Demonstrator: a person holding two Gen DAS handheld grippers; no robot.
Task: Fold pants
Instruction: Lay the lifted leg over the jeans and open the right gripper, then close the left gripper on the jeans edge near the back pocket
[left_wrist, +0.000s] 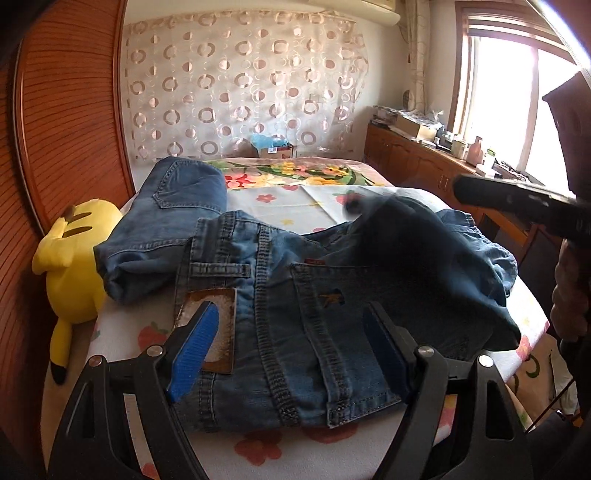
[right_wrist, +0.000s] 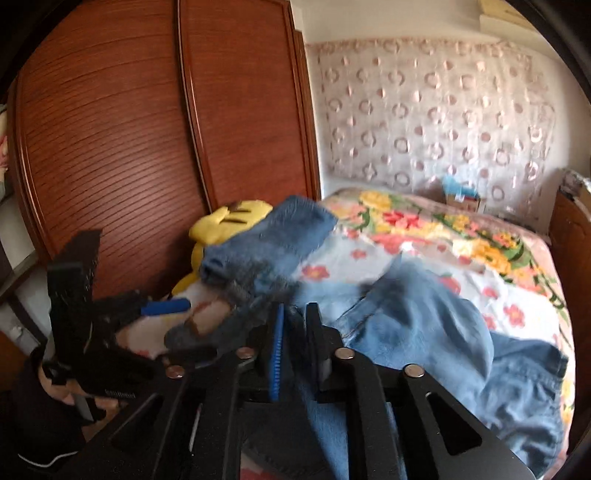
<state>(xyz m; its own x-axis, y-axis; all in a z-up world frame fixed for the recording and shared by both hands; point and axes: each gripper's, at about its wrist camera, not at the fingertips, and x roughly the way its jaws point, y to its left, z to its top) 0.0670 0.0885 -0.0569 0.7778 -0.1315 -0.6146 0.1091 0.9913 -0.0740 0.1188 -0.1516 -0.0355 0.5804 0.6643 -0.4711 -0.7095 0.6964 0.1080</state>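
Blue jeans (left_wrist: 317, 295) lie on the bed with the waistband and its brown leather patch (left_wrist: 218, 325) nearest me. My left gripper (left_wrist: 291, 347) is open, its blue-padded fingers (left_wrist: 195, 347) spread over the waistband, touching or just above it. My right gripper (right_wrist: 293, 332) is shut on a fold of the jeans (right_wrist: 417, 325) and holds it lifted over the rest; in the left wrist view the lifted cloth (left_wrist: 424, 243) is blurred. The left gripper also shows in the right wrist view (right_wrist: 162, 308).
A second folded pair of jeans (left_wrist: 177, 218) lies at the far left of the bed beside a yellow plush toy (left_wrist: 74, 266). A wooden wardrobe (right_wrist: 129, 129) stands left. A flowered blanket (left_wrist: 306, 173) covers the far bed. A cluttered wooden cabinet (left_wrist: 424, 155) runs under the window.
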